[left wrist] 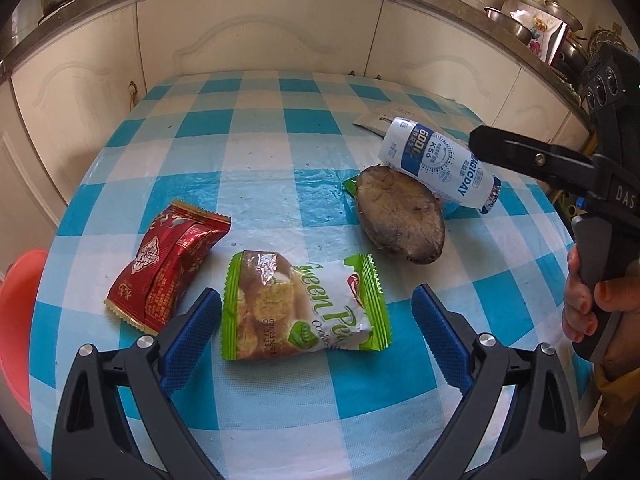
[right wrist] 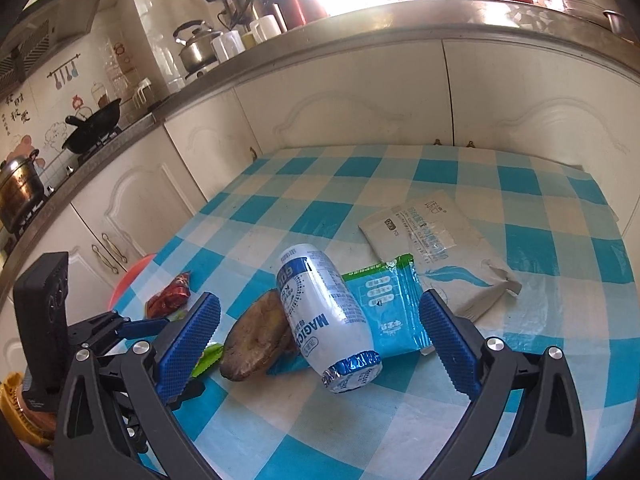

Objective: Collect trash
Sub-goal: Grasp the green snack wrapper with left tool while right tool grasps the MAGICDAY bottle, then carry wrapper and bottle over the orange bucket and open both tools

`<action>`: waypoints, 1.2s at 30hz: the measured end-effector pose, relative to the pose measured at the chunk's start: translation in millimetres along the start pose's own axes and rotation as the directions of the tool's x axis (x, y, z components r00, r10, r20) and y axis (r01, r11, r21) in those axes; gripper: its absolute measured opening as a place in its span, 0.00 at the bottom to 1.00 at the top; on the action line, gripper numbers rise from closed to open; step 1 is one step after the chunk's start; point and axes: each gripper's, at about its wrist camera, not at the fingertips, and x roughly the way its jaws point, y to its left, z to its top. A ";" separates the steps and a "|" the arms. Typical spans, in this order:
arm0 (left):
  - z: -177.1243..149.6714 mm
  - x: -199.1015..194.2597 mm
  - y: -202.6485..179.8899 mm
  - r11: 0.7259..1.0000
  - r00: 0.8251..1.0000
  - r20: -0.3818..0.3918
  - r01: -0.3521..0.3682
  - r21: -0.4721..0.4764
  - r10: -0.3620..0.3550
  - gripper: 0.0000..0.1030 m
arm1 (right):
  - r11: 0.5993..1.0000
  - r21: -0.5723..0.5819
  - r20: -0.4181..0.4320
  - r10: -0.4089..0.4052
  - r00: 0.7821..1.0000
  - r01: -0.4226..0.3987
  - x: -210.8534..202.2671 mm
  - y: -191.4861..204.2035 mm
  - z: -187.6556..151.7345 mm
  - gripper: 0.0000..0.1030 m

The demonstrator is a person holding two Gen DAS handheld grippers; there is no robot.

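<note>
Step in hand: approach. Judged from the layout, nothing is collected yet; all the trash lies on the checked tablecloth (left wrist: 280, 152).
Left gripper (left wrist: 316, 334): your fingers stand wide apart with nothing between the pads. The green cookie wrapper (left wrist: 306, 306) lies flat between and just ahead of them, lower centre of the left wrist view.
Right gripper (right wrist: 320, 344): your fingers stand wide, nothing gripped. The white bottle (right wrist: 330, 316) lies tilted between them, centre of the right wrist view.
Bottle support: it leans on the brown peel (right wrist: 256, 340) and on the blue sachet (right wrist: 390, 304); its foil-capped end points toward you.
Other trash: red wrapper (left wrist: 168, 266), left of the cookie wrapper and apart from it; grey pouch (right wrist: 436, 252), upper right of the right wrist view.
Next move, left: lower over the cookie wrapper and close across its width. It is thin and flat, so bring the pads down to the cloth.
Next move, right: close on the bottle's mid-body. It looks likely to roll off its support if nudged.
Destination: you see an orange basin (left wrist: 20, 320) at the far left edge; whether it is the bin cannot be told.
Readable text, bottle: "MAGICDAY", "600", "KS6".
Readable text, cookie wrapper: "Green Pe…", "Cookie".
Readable text, pouch and sachet: too small to read.
</note>
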 end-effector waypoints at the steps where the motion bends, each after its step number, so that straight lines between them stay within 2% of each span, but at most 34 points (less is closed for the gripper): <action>1: 0.0 0.0 -0.2 1.000 1.000 0.000 -0.001 -0.002 0.001 0.93 | 1.000 -0.002 -0.003 -0.002 1.000 0.002 1.5 0.3 0.1 0.96; 7: -0.1 0.6 -2.2 1.000 1.000 0.000 -0.011 0.003 0.011 0.92 | 1.000 -0.004 0.002 -0.013 1.000 0.013 2.5 2.8 0.7 0.96; 9: -0.1 0.2 -2.2 1.000 1.000 0.003 -0.015 0.000 0.015 0.88 | 1.000 -0.004 0.006 -0.024 1.000 0.024 1.8 4.2 0.9 0.96; 11: -0.5 -1.7 -1.4 1.000 1.000 0.010 -0.022 -0.004 0.022 0.78 | 1.000 -0.001 0.011 -0.024 1.000 0.024 0.3 5.7 1.0 0.96; 19: -0.9 -5.0 5.1 0.999 0.999 0.026 -0.017 -0.030 0.018 0.58 | 0.998 -0.034 -0.004 -0.062 0.998 0.062 4.0 14.5 -3.0 0.96; 28: -2.6 -7.5 9.7 0.999 0.999 0.033 0.015 -0.050 -0.013 0.47 | 0.989 -0.095 -0.050 -0.123 0.991 0.118 17.2 18.2 -10.0 0.92; 29: -2.7 -7.6 10.0 0.999 0.999 0.032 0.018 -0.049 -0.016 0.45 | 0.987 -0.097 -0.053 -0.132 0.990 0.126 17.8 17.6 -11.2 0.85; 30: -3.2 -8.1 10.3 0.998 0.999 0.033 0.024 -0.050 -0.023 0.45 | 0.987 -0.097 -0.056 -0.136 0.989 0.130 18.0 17.3 -12.1 0.65; 31: -3.5 -8.4 10.7 0.998 0.999 0.033 0.028 -0.052 -0.026 0.42 | 0.987 -0.094 -0.065 -0.140 0.988 0.134 18.9 16.2 -12.8 0.58; 36: -5.2 -10.1 13.9 0.997 0.998 0.035 0.045 -0.060 -0.043 0.40 | 0.986 -0.077 -0.078 -0.156 0.985 0.150 18.9 11.0 -17.5 0.53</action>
